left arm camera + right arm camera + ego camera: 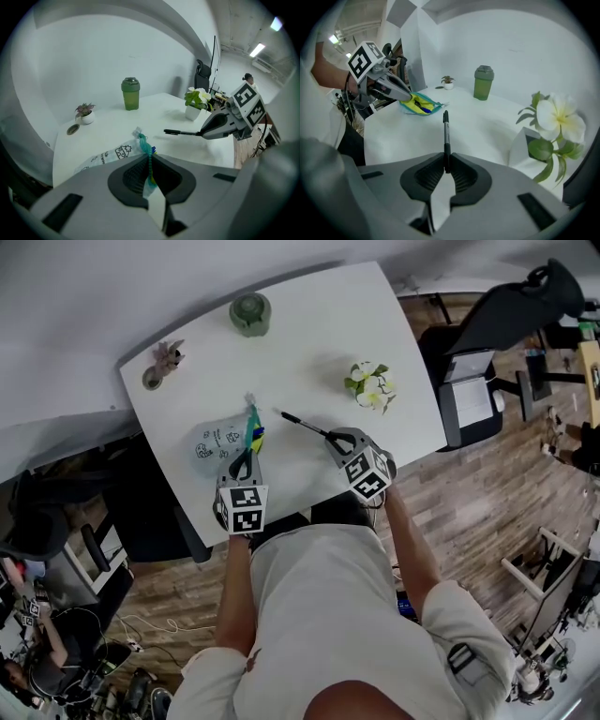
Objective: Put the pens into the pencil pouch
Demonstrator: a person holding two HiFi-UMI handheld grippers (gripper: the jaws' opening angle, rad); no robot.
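Note:
A clear pencil pouch [214,442] with black drawings and a teal zip edge lies on the white table [309,324]. Yellow and blue items [256,436] show at its mouth. My left gripper [243,465] is shut on the pouch's near edge, and the teal edge [149,161] runs up between its jaws. My right gripper [336,439] is shut on the end of a black pen [302,423]. The pen [446,133] sticks straight out from the jaws, just above the table, and points at the pouch [419,104]. Its tip is a short way right of the pouch mouth.
A green tumbler [250,313] stands at the table's far edge. A small potted plant [170,356] and a round dish [152,381] are at the far left corner. A white-flowered pot [370,385] stands right of the pen. An office chair [506,315] is beyond the table's right side.

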